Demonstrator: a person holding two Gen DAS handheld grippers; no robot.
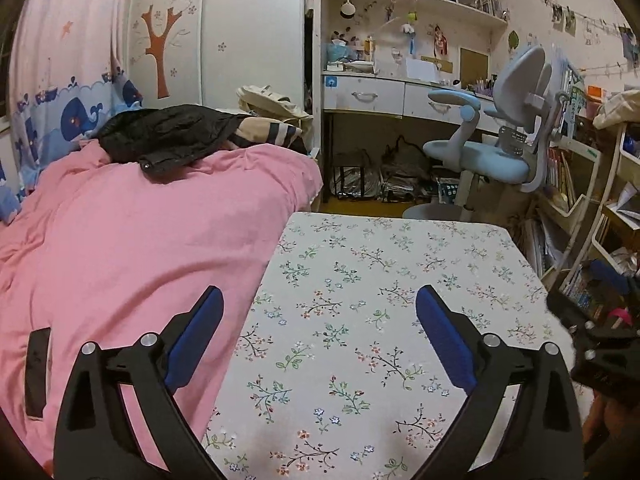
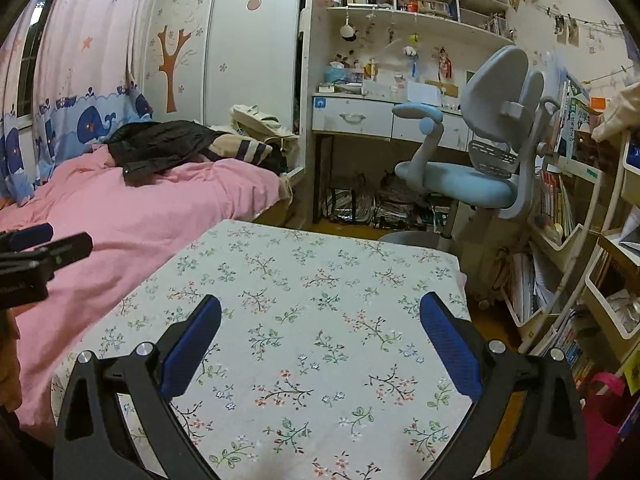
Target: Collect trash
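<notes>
Both tools hang spread wide with nothing between their blue pads — the left tool (image 1: 318,304) over the tabletop's (image 1: 392,264) left edge, where the floral cloth meets the pink bed (image 1: 132,240), the right tool (image 2: 320,312) over the near middle of the tabletop. No trash can be made out on the floral cloth in either view. A flat black object (image 1: 37,372) lies on the bed near its front edge; farther back, a black jacket (image 1: 160,136) is heaped on the pink cover. Beyond the tabletop's far edge stands a blue chair (image 2: 472,160) — behind it, a cluttered white desk (image 2: 360,116).
</notes>
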